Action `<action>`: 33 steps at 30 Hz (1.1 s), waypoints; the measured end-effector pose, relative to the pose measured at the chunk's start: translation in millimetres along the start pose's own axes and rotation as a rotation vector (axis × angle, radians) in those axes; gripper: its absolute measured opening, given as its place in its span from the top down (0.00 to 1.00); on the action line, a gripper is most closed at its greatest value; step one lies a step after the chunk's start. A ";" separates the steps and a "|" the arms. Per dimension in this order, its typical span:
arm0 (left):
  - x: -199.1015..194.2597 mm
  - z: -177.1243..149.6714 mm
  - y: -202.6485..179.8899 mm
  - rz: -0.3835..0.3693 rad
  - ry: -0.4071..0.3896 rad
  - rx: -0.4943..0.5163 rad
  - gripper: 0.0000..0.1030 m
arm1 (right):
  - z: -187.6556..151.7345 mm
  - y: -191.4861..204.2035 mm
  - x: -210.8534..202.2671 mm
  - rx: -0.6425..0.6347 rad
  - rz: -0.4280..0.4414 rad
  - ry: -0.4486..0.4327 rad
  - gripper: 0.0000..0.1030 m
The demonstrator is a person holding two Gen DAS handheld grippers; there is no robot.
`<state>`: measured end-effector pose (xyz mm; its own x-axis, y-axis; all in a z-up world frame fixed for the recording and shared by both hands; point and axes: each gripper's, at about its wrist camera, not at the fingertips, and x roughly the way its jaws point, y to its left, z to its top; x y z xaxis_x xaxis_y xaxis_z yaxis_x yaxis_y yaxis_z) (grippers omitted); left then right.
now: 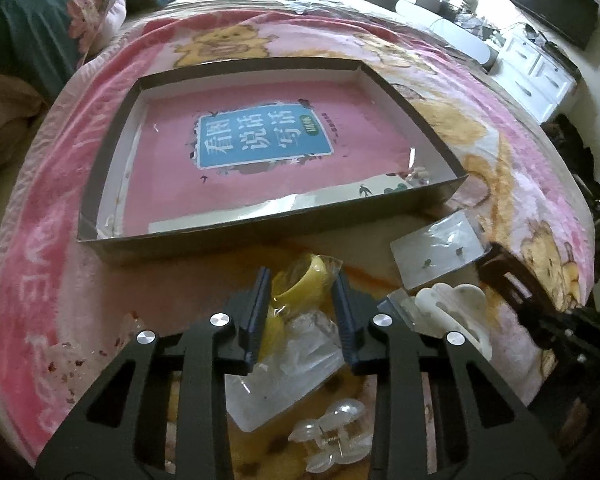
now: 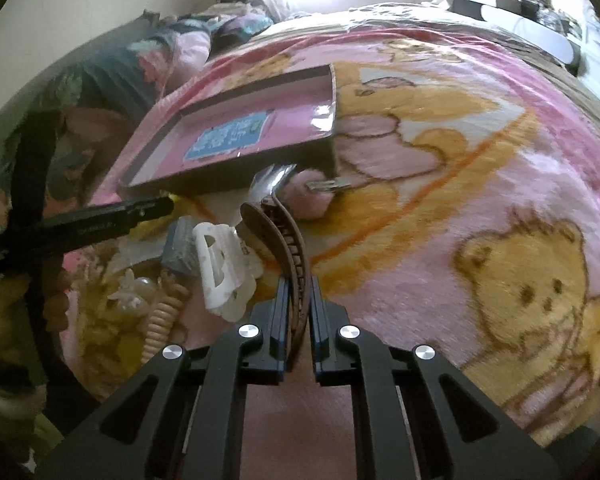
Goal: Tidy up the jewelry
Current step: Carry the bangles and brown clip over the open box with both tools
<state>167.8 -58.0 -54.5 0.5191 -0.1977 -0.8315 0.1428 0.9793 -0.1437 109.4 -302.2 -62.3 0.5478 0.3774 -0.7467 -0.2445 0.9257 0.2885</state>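
Right gripper (image 2: 298, 294): clamped on brown hair clip (image 2: 288, 240) — long axis running away toward tray (image 2: 228, 178) (curved).
Left gripper (image 1: 302, 292): pads touching bagged yellow ring (image 1: 300, 280) — narrow gap.

Blown-out daylight from far window, strong fisheye bending at edges, soft blur in right view

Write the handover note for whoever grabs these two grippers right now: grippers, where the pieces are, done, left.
Left gripper: jaws around the bagged yellow ring, pads at its sides.
Right gripper: shut on the brown hair clip.
Box on the pink blanket: only a book inside, no pieces visible.
Beside the box: white claw clip, clear clip, earring card.
Done: nothing visibly boxed.
Left: probably box both held pieces, then the rest.
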 end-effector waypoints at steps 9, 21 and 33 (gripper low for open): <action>-26.1 2.3 8.5 -0.022 -0.053 -0.023 0.80 | 12.1 -9.0 -35.1 0.029 0.005 -0.081 0.92; -65.0 34.7 34.9 -0.013 -0.143 -0.071 0.80 | 58.4 14.5 -48.4 -0.027 0.045 -0.160 0.92; -77.8 75.5 79.1 0.023 -0.200 -0.164 0.80 | 106.8 45.9 -23.1 -0.081 0.100 -0.193 0.92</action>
<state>202.3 31.5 39.3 0.6790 -0.1640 -0.7156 -0.0012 0.9745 -0.2244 170.9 -265.8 32.3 0.6586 0.4720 -0.5860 -0.3643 0.8814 0.3006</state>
